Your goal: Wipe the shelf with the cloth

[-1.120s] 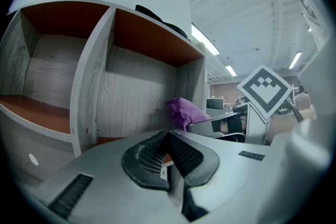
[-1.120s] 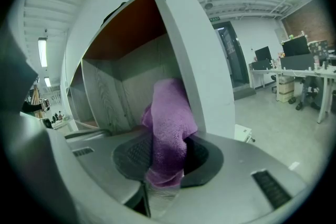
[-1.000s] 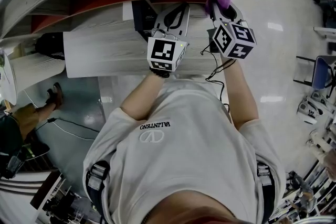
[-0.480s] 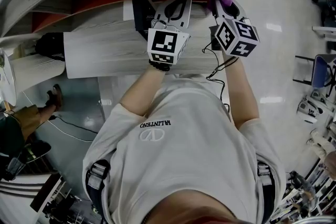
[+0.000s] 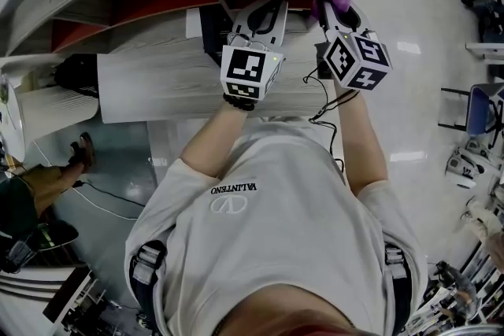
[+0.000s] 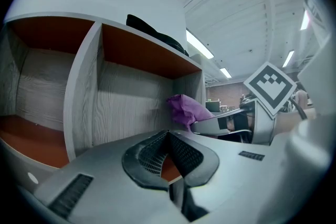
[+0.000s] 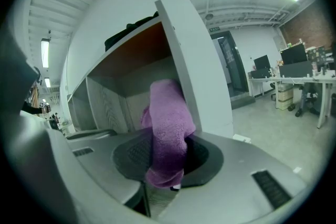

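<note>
Moved: both tools sit slightly higher, nearer the shelf (image 6: 79,97).
Left hand-held gripper (image 6: 169,136): clenched, nothing between its jaws.
Right hand-held gripper (image 7: 168,165): grasping the cloth (image 7: 168,123).
Cloth: purple, upright at the right compartment's mouth, beside the end wall.

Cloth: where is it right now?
The cloth is clamped in the right gripper, at the right of the head view, held up at the mouth of the shelf's right-hand compartment.

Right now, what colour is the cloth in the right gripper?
Purple; the cloth shows best in the right gripper view.
</note>
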Available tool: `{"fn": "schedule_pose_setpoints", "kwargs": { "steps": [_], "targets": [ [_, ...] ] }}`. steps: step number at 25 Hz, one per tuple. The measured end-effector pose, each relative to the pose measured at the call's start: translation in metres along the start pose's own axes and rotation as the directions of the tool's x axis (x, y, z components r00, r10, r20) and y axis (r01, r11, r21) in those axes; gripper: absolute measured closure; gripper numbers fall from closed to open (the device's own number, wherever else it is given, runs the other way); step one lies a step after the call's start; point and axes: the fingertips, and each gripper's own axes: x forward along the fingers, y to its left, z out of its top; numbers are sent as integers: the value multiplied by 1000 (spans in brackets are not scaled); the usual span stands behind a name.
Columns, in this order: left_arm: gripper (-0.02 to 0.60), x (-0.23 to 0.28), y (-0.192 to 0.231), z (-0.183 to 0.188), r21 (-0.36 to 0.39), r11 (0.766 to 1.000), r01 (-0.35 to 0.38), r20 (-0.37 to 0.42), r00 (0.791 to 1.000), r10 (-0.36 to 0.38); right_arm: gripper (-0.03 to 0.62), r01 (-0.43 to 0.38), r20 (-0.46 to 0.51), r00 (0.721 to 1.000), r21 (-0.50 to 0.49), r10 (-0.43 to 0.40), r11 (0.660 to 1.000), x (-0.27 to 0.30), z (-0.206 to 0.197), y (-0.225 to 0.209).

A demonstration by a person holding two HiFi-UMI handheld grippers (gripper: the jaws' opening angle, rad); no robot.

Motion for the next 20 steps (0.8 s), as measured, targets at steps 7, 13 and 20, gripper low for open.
{"fn": "schedule_pose_setpoints", "kwargs": {
  "steps": [7,13,20],
  "targets": [
    [580,-7,1,3,3,1000,2,10,1000,-2,491,-4,25,1000,-10,4,1000,-5,13,6],
    [580,-10,-3,8,6,1000,7,22,1000,-7,491,-5,55,998,-13,6,1000,-11,29,8],
    [580,-10,-7,34,-9,1000,29,60,998,-28,491,-1,72,997,-23,3,1000,-18,43,12]
  ]
}}
